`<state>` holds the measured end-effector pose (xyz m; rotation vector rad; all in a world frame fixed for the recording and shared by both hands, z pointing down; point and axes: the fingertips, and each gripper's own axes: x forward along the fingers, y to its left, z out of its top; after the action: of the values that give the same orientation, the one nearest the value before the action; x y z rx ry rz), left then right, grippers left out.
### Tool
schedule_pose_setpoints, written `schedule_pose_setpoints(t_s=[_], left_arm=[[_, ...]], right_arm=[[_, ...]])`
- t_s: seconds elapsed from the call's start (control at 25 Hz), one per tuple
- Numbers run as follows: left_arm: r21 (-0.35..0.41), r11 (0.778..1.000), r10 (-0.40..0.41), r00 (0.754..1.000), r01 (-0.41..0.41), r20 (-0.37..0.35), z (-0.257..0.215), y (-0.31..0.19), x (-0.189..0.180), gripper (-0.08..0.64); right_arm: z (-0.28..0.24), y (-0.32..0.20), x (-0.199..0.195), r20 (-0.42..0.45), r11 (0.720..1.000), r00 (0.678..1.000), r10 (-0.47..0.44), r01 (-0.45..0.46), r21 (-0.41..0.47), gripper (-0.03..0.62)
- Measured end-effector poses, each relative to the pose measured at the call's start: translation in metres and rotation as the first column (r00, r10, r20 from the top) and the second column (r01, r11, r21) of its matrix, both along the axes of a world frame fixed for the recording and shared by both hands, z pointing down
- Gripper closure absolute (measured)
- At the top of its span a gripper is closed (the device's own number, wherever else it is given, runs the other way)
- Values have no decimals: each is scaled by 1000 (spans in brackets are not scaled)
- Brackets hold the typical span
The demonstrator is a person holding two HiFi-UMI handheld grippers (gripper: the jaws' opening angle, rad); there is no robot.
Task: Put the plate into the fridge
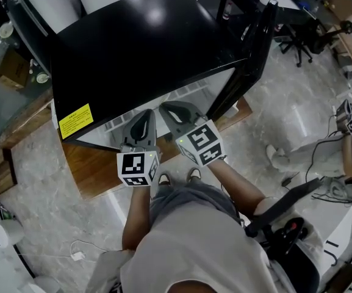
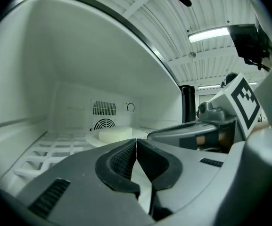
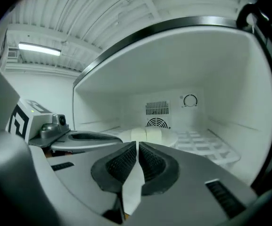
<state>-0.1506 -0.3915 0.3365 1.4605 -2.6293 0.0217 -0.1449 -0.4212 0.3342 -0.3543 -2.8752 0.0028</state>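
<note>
While plate (image 3: 169,136) lies inside — fridge (image 1: 133,47) open.

A pale marbled floor (image 1: 285,115) fills the head view. A low wooden platform (image 1: 93,173) lies on it, toward its left side. A black office chair (image 1: 304,38) stands near the floor's upper right corner, with a cardboard box (image 1: 341,2) beyond it. Another cardboard box (image 1: 14,66) sits by the floor's upper left edge. A white cable (image 1: 81,252) lies loose near the lower left corner, and a dark cable (image 1: 319,146) trails along the right edge. Overhead, a lit tube lamp (image 2: 209,33) hangs under a ribbed white ceiling (image 2: 150,13).
</note>
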Motion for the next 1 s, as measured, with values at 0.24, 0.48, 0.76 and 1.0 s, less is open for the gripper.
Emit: schedule_pose_setpoints(t_s=[0.24,0.48,0.76,1.0], left_arm=[[4,1000,10,1000,-10,-23,1,-2,-4,540],[2,1000,26,999,-26,-23,2,-8,-2,540],[47,999,5,1000,-6,23,-12,-4,11,540],[78,995,-59,998,56,28,-14,3,38,540]], right_arm=[[-1,-1,-14,19,1000,1000,12,-12,1,565],[-1,-5,-13,38,999,999,33,-33,-8,566],[-10,-6,7,84,999,995,49,-50,7,565],[-12,-6,42,95,999,994,49,-49,2,574]])
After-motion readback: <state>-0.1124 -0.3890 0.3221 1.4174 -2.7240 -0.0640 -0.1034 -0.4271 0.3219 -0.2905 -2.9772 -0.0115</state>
